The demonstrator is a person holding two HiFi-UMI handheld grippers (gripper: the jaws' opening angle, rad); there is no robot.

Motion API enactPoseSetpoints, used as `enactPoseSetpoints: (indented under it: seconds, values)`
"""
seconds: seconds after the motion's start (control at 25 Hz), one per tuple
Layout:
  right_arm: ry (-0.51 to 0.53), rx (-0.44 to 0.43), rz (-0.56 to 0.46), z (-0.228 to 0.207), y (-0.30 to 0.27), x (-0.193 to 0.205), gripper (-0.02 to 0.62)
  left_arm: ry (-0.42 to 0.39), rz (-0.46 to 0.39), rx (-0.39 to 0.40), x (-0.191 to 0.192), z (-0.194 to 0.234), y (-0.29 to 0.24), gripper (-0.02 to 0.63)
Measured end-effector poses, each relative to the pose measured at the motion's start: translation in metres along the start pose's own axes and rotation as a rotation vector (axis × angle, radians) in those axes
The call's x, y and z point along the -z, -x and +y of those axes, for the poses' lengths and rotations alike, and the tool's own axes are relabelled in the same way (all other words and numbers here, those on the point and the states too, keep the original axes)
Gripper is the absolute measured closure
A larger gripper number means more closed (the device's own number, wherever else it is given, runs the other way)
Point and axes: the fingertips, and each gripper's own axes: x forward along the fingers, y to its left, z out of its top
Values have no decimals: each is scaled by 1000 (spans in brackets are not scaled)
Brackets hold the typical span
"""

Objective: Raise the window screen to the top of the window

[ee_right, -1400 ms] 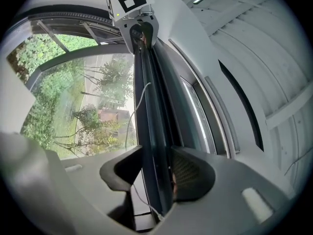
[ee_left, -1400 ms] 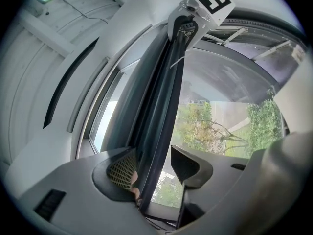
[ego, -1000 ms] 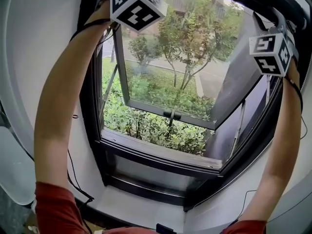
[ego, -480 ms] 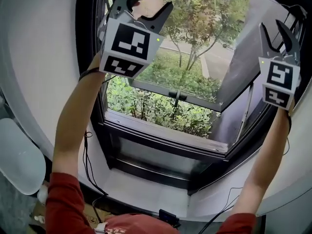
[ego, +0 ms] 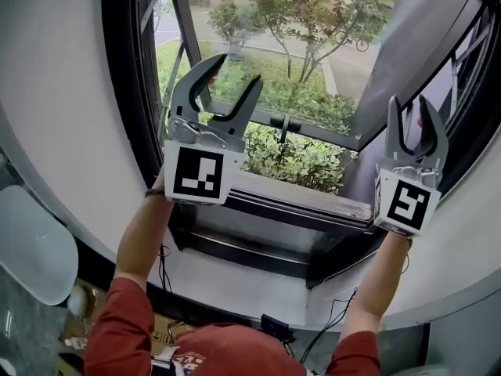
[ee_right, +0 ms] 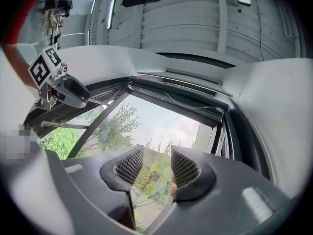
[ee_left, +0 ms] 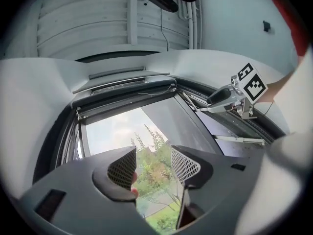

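A pale curved wall [ego: 55, 116] is surrounding a dark window frame [ego: 125, 92], and green bushes [ego: 301, 159] and trees are showing outside through the opening.

The left hand-held gripper [ego: 237, 73] is pointing upward in front of the lower left part of the opening. In the left gripper view its two jaws are standing clearly apart, and only the greenery outside is showing between the meshed pads [ee_left: 186, 164], so it is gripping nothing. The right hand-held gripper [ego: 408, 104] is also pointing upward, near the right side of the frame. Its jaws are parted by a similar gap and are holding nothing as well. The two tools are staying well apart from each other, and their marker cubes are facing the head camera.

Under them, bare forearms are reaching up out of red sleeves [ego: 117, 327]. Just behind the jaws the window sill [ego: 305, 198] is running across, and beyond it a sash [ego: 329, 135] is tilting outward over the bushes.

The window screen [ee_right: 178, 98] is appearing only as a dark rail lying along the top edge of the window, high above both tools. I cannot make out its mesh.
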Motion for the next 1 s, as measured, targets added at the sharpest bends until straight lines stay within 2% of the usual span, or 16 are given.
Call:
enactPoseSetpoints:
  seconds: [0.12, 0.32, 0.4, 0.56, 0.8, 0.88, 1.0]
  values:
    - [-64, -29, 36, 24, 33, 22, 413, 106, 50, 29, 24, -23, 20, 382]
    - [-189, -51, 71, 53, 82, 50, 414, 211, 95, 45, 54, -57, 48, 382]
    - [-218, -57, 94, 64, 102, 60, 413, 225, 129, 44, 69, -71, 65, 382]
    - [-269, -55, 134, 81, 132, 78, 414, 202, 190, 16, 93, -87, 98, 382]
    - [-368, -76, 229, 120, 174, 107, 414, 276, 287, -1, 126, -110, 139, 382]
    - [-469, -81, 273, 137, 190, 118, 414, 300, 326, -6, 139, -119, 155, 382]
    - [-669, -95, 349, 165, 217, 139, 414, 382, 394, -2, 165, -134, 183, 382]
